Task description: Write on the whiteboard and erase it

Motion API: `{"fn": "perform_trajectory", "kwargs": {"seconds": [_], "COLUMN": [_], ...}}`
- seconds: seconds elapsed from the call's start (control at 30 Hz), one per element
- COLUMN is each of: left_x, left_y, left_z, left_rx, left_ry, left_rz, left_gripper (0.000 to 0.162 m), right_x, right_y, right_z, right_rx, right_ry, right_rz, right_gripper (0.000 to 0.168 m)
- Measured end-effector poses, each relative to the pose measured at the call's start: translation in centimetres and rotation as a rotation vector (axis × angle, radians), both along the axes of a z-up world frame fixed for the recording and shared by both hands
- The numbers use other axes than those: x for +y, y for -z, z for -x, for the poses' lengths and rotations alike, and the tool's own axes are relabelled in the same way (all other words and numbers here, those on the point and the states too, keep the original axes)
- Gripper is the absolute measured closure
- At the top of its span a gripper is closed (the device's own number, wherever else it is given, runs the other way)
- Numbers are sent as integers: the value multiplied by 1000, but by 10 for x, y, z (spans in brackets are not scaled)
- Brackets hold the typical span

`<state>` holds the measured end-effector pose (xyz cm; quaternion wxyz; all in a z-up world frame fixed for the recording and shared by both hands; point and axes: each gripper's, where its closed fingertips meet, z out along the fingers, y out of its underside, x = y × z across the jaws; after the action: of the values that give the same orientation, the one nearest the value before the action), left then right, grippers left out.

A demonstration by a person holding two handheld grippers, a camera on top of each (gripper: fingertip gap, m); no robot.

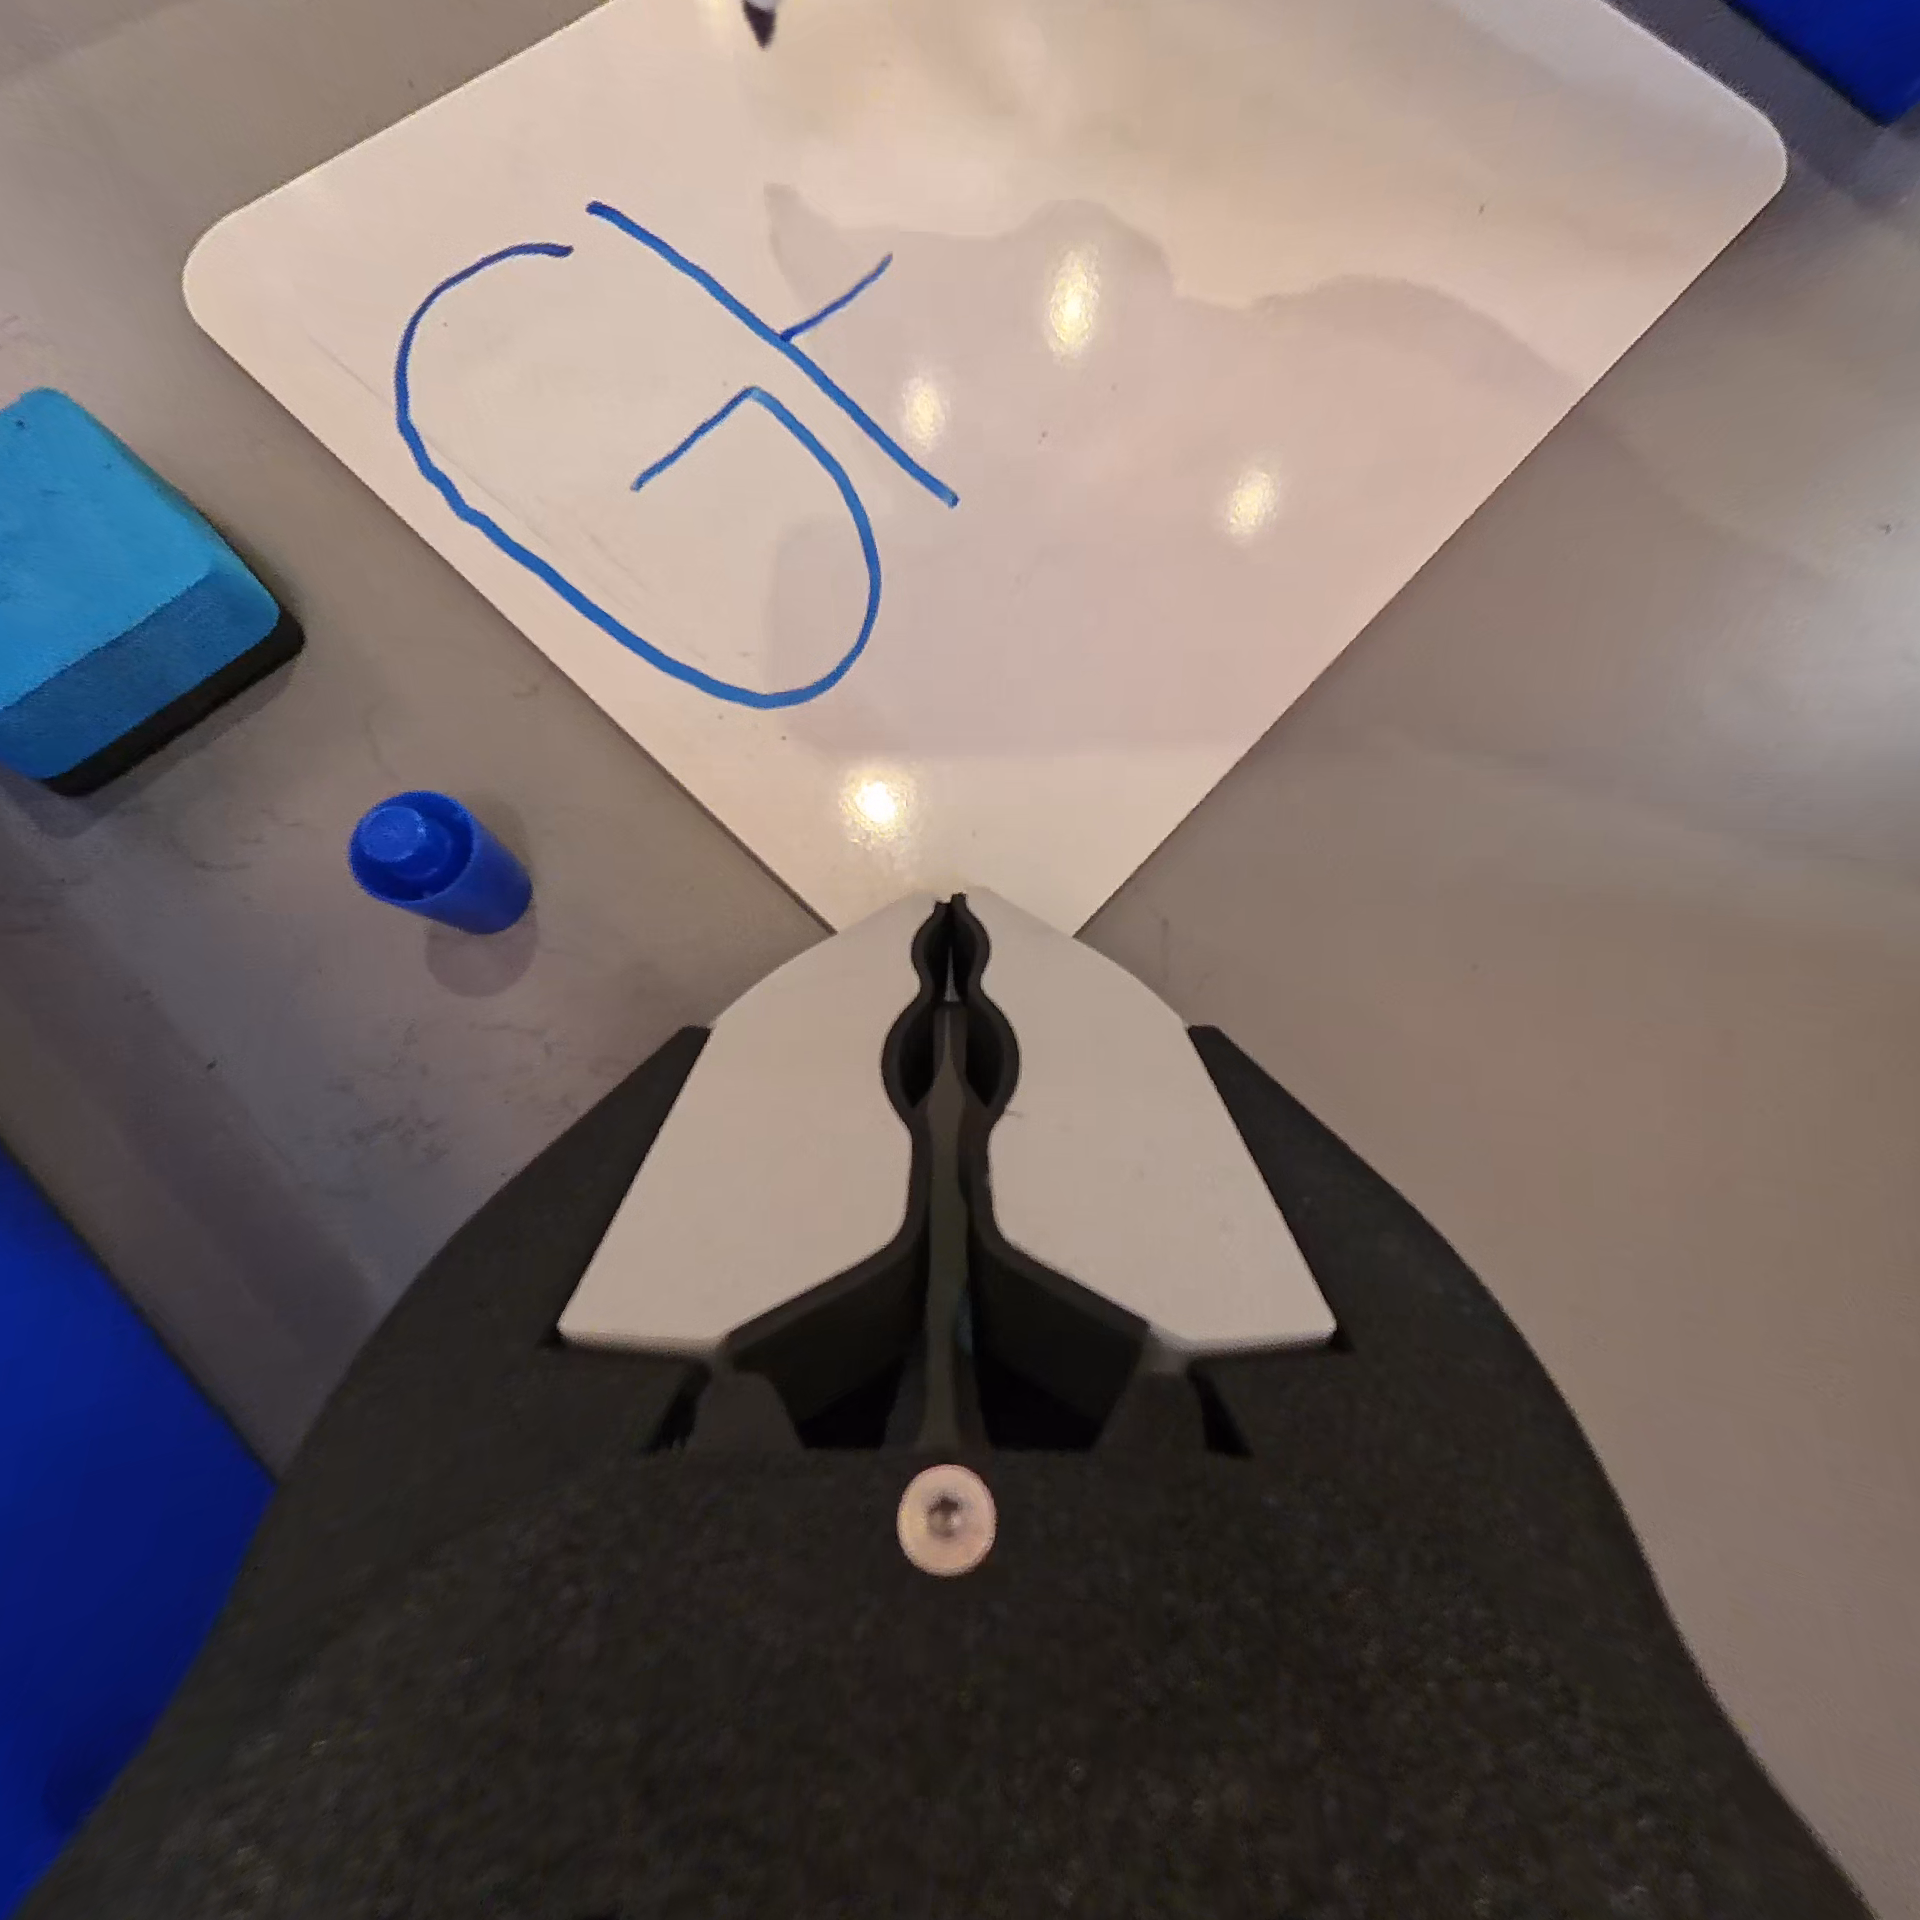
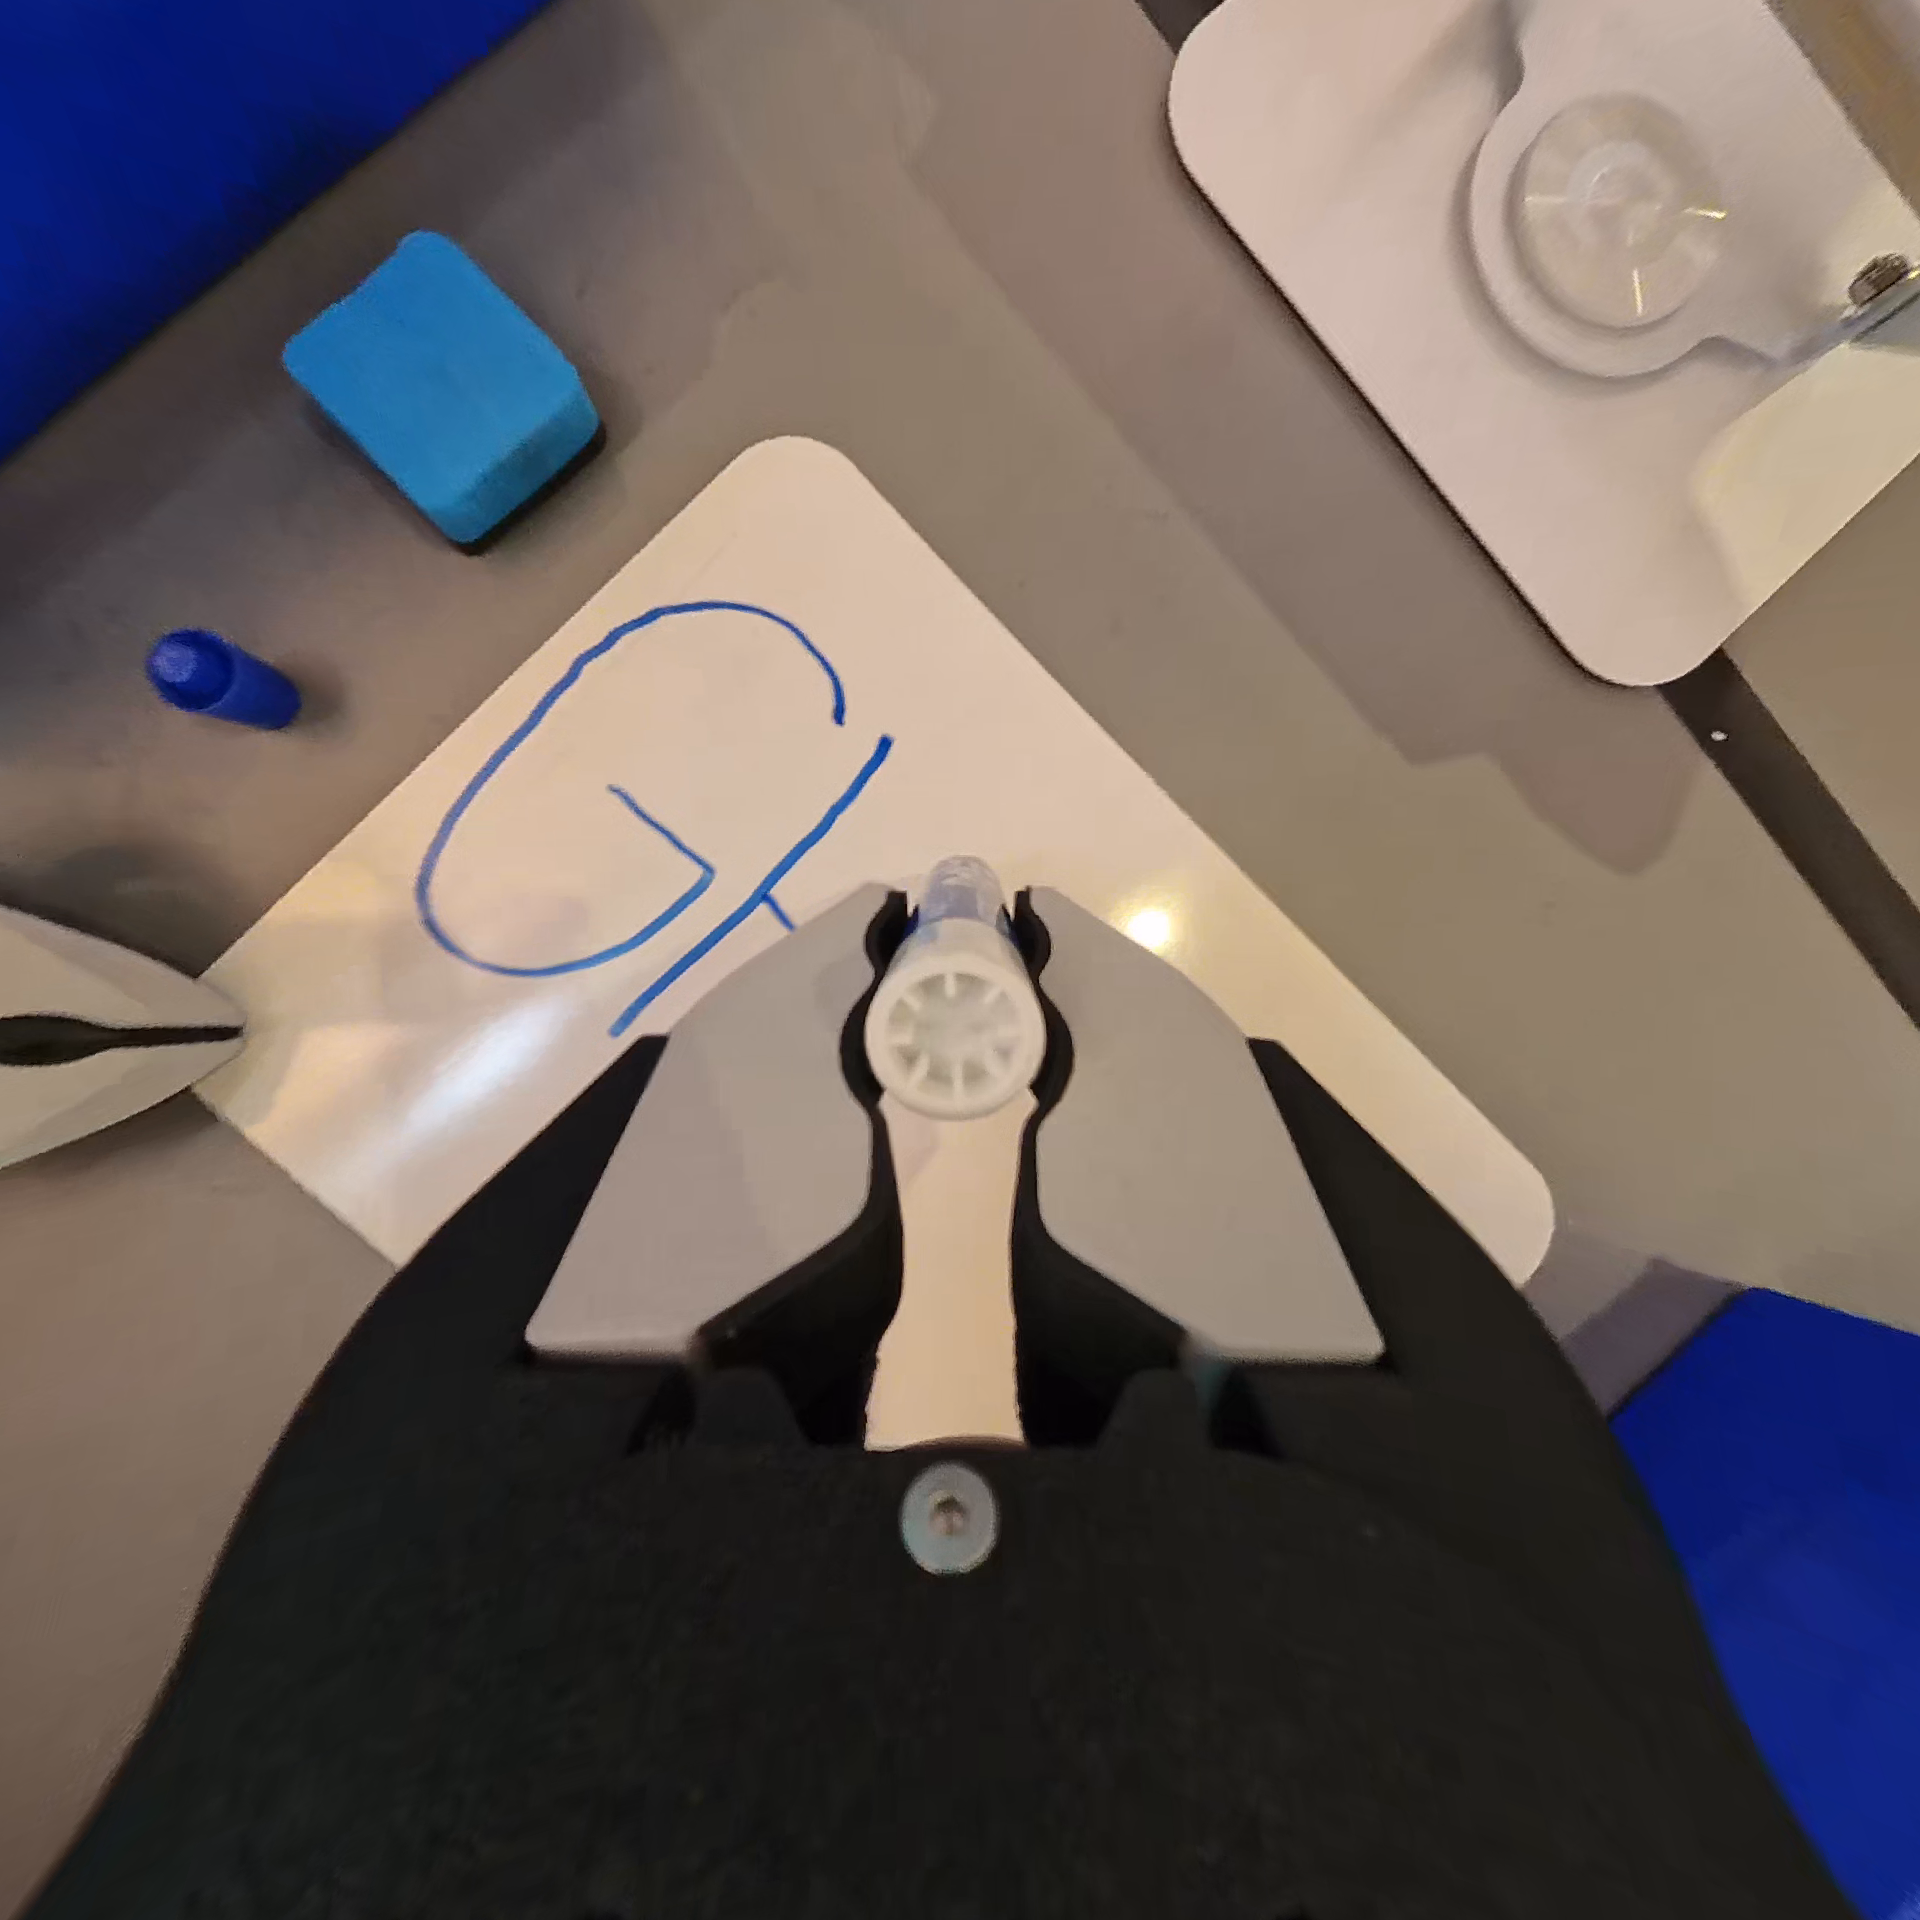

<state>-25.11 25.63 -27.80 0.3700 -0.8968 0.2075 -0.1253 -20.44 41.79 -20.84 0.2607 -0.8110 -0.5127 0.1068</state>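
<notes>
On the grey table, the whiteboard is lying flat bearing blue marks, while the right gripper is pinching the marker above it and the left gripper, fingers pressed together, is resting at its corner, near the eraser and blue cap.

Overhead lamps glare in spots on the glossy whiteboard; soft shadows, wide-angle bending, right view slightly blurred.

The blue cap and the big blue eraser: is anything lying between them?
No. Between the cap and the eraser there is only bare grey table; both wrist views show it.
</notes>
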Motion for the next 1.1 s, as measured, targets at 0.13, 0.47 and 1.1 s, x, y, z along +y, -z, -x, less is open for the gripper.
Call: {"fn": "perform_trajectory", "kwargs": {"seconds": [0.13,0.47,1.1], "left_x": [0,0,0], "left_y": [0,0,0], "left_z": [0,0,0], "left_rx": [1,-4,-3], "left_ry": [2,6,3], "left_rz": [-1,2,2], "left_gripper": [162,162,162], "right_x": [12,23,-33], "right_y": [8,20,20], "right_z": [7,14,-6], "right_rx": [-5,-37,-62], "right_ry": [8,14,6], "right_rz": [21,42,74], "right_gripper": [148,148,148]}}
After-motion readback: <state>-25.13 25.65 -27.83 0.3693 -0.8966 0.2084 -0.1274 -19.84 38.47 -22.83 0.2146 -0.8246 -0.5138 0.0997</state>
